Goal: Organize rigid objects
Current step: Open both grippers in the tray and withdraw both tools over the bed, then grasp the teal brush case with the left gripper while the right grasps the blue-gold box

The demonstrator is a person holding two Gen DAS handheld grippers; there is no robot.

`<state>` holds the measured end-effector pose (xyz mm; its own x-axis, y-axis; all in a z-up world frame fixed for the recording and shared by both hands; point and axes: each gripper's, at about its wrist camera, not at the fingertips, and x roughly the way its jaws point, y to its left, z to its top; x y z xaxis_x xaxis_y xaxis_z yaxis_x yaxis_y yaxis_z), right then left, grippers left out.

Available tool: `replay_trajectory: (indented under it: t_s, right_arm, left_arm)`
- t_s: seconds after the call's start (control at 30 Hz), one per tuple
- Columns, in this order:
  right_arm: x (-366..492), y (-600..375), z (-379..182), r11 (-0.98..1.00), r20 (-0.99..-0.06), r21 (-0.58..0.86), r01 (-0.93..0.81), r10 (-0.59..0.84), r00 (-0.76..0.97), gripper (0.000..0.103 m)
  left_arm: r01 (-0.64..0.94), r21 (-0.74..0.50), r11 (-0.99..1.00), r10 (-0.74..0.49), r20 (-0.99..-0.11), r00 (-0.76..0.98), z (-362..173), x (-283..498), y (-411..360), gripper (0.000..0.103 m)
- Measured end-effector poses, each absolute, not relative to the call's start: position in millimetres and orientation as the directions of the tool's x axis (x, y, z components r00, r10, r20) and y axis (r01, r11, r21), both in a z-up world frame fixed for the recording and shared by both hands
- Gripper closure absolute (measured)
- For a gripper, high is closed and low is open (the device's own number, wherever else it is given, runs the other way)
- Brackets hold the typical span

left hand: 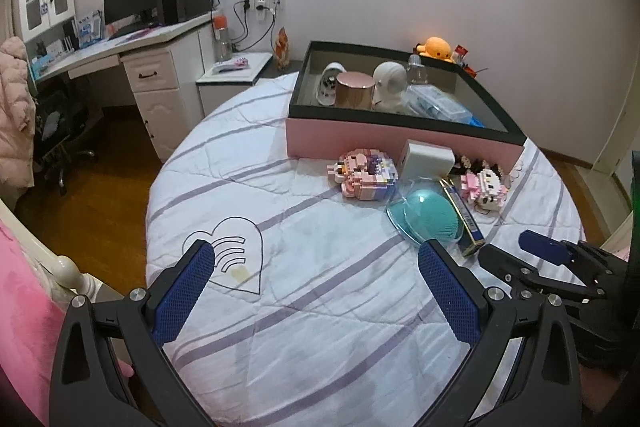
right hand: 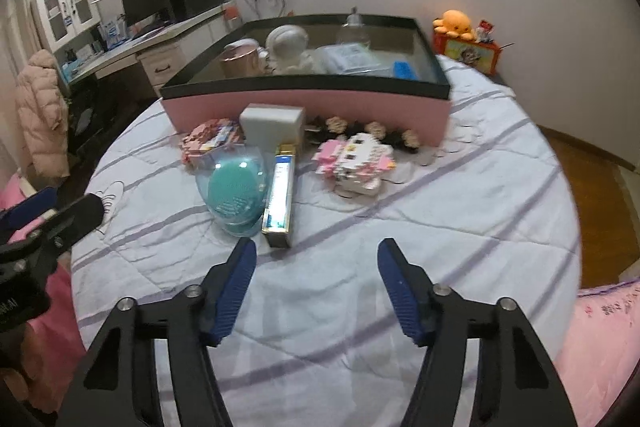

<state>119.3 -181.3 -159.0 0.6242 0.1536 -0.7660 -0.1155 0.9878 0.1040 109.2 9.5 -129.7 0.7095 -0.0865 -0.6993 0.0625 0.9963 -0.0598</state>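
Observation:
A pink box with a black rim [left hand: 360, 139] [right hand: 304, 103] stands on the striped bed and holds a rose-gold can [left hand: 354, 89], a white figurine [right hand: 288, 47] and a clear case. In front of it lie a teal brush in a clear shell [left hand: 432, 217] [right hand: 236, 193], a long blue-and-gold carton [left hand: 464, 215] [right hand: 280, 195], a white block [left hand: 426, 159] [right hand: 272, 125], and two pink brick models [left hand: 366, 175] [right hand: 354, 159]. My left gripper [left hand: 316, 263] is open and empty above the bedspread. My right gripper [right hand: 316, 255] is open and empty, just short of the carton.
A desk [left hand: 120, 47] with a monitor and a chair stand at the left across wood floor. An orange plush [right hand: 456, 21] sits on a red box behind the pink box. A pink quilt [right hand: 600, 339] lies at the near right.

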Motion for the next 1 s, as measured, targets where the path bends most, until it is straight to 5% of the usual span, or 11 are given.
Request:
replay_trajectory:
  t_s: [0.17,0.33,0.5,0.6,1.0]
  right_arm:
    - [133,-177,-165,0.986,-0.774,0.103,-0.129,0.160,0.612,0.049]
    - [143,-173,-172,0.984,-0.790,0.107,-0.142,0.171,0.589,0.070]
    - [154,-168,-177,0.983,-0.789,0.103,-0.153,0.175,0.590,0.073]
    - [157,-165,-177,0.982,-0.787,0.079,-0.173,0.168,0.594,0.086]
    - [135,-189,-174,0.985,-0.778,0.101,-0.141,0.166,0.606,0.087]
  left_arm:
    - [0.069,-0.059,0.996,-0.091,-0.711,0.697,-138,117,6,0.000]
    - [0.081,-0.059,0.995,-0.099,-0.721,0.686,-143,123,1,0.000]
    - [0.089,-0.061,0.994,-0.105,-0.727,0.678,-146,127,-5,0.000]
    - [0.091,-0.060,0.994,-0.106,-0.729,0.676,-146,129,-8,0.000]
    - [0.161,-0.082,0.983,-0.168,-0.751,0.639,-157,150,-47,0.000]
